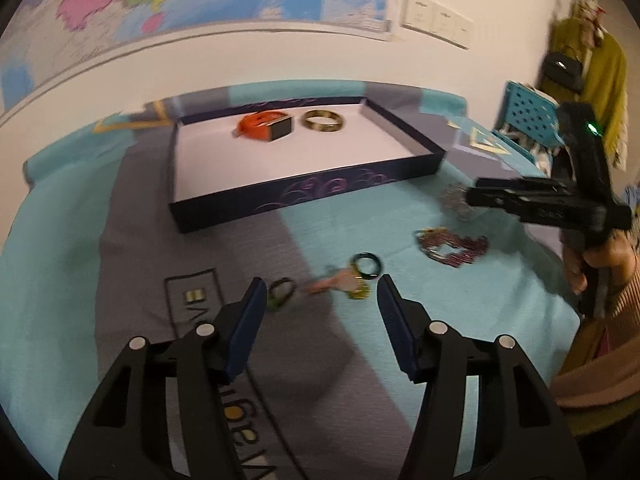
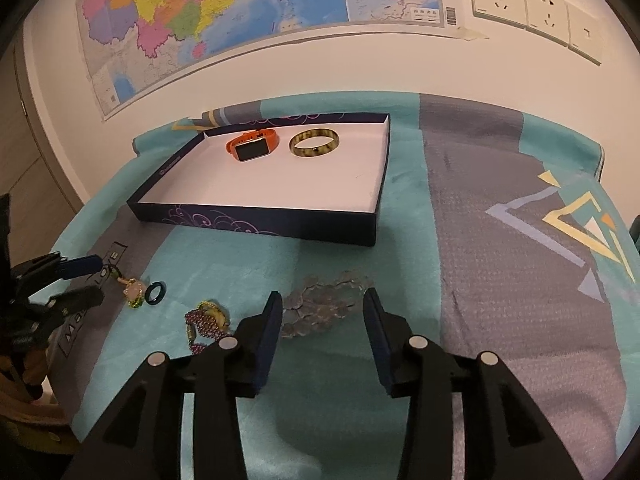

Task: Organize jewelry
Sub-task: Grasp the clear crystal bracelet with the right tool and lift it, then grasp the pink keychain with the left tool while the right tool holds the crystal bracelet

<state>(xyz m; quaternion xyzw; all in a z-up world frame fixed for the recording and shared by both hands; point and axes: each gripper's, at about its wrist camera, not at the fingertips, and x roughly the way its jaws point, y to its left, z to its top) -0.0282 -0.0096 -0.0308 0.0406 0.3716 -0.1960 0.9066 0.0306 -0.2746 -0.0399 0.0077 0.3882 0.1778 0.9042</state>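
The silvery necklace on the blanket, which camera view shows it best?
The right wrist view: the silvery necklace lies sharp, just ahead of the open right gripper. The left wrist view shows it blurred and partly hidden.

The right gripper (image 2: 322, 304), jaws apart, hovers over a silvery necklace (image 2: 324, 308) on a teal and grey cloth (image 2: 480, 240), with a shallow dark box (image 2: 256, 222) beyond holding an orange watch (image 2: 251, 146) and a gold bangle (image 2: 315, 143).

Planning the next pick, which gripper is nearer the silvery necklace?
Right. The right gripper hovers directly over the silvery necklace; the left gripper sits off by the dark ring.
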